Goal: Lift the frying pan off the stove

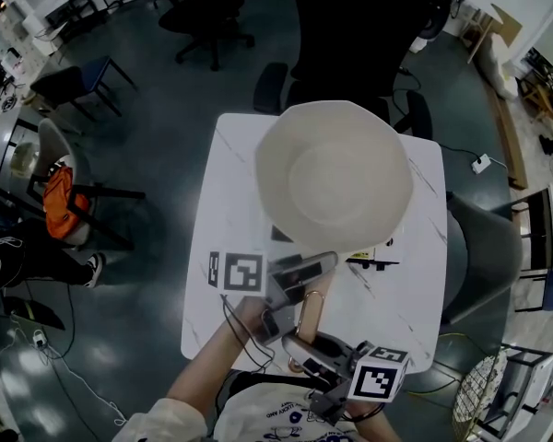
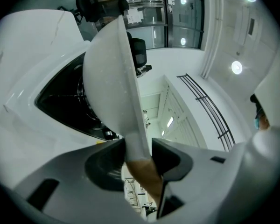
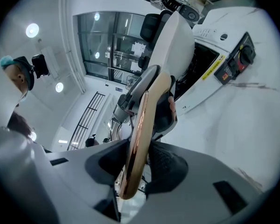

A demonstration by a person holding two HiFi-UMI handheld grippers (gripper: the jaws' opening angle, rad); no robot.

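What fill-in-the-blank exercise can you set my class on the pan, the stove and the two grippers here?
1. The frying pan is coloured ____.
2. The left gripper and the right gripper are both shut on the pan's ____.
3. The stove has a white body and a ____ cooking top.

Missing words: white; handle; black.
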